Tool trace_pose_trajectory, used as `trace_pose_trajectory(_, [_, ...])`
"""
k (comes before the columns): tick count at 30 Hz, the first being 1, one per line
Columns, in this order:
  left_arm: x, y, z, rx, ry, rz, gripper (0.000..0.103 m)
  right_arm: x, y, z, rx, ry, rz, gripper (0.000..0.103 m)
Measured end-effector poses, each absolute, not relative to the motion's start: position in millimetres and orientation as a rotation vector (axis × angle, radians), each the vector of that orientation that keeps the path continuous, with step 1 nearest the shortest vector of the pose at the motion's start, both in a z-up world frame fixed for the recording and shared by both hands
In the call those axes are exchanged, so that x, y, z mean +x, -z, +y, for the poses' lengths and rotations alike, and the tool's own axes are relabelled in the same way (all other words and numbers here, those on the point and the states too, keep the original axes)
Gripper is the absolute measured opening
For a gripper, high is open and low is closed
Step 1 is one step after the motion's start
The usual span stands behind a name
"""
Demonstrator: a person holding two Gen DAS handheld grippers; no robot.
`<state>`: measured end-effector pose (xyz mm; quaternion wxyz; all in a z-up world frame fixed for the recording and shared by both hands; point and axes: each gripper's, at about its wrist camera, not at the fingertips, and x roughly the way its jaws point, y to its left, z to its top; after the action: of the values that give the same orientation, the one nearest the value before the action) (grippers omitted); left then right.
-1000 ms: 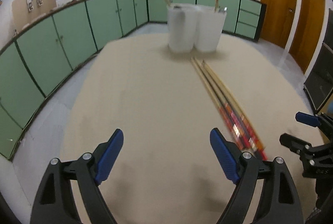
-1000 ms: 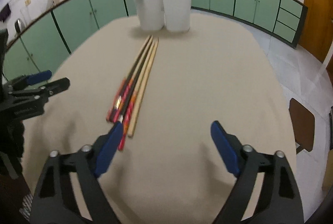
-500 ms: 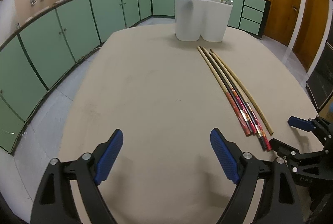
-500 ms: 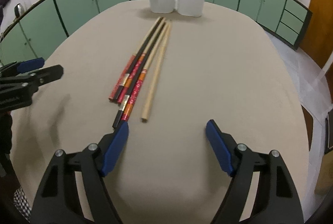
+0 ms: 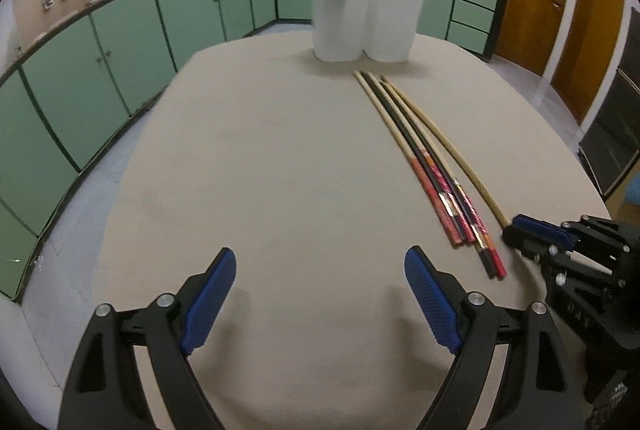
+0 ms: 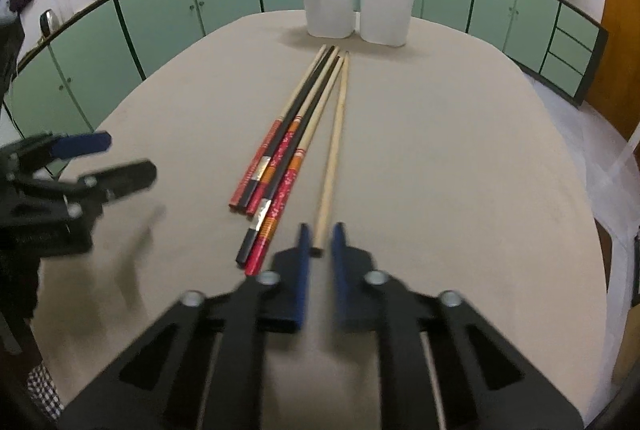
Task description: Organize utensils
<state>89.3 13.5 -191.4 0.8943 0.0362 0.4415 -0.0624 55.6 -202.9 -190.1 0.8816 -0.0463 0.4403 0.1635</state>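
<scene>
1. My right claw [image 6: 319,244] has its pads nearly together around the near end of the plain wooden chopstick [image 6: 334,150]; blur hides whether they touch it.
2. That chopstick lies on the table [image 6: 460,158], just right of the patterned chopsticks [image 6: 280,166].
3. My left claw [image 5: 320,282] hangs wide open, gripping nothing.
4. The white holder [image 6: 356,0] stands at the far end.

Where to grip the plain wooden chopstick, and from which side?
Take the plain wooden chopstick at its near end, coming in along its length. It lies flat, set slightly apart from the patterned chopsticks, so that end has finger room. The right gripper already straddles it.
</scene>
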Motion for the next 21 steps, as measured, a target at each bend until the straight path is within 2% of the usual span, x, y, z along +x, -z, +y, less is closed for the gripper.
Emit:
trace_pose_trajectory(15, [98.7, 212.6, -51.6, 0.112, 0.226, 0.963, 0.084, 62.5, 191.2, -249.4, -0.023, -0.28, 0.923, 0.006])
trace_pose_trajectory(21, [98.7, 206.7, -50.4, 0.058, 0.25, 0.957, 0.083, 63.4, 192.0, -253.8, -0.008, -0.282, 0.922, 0.006])
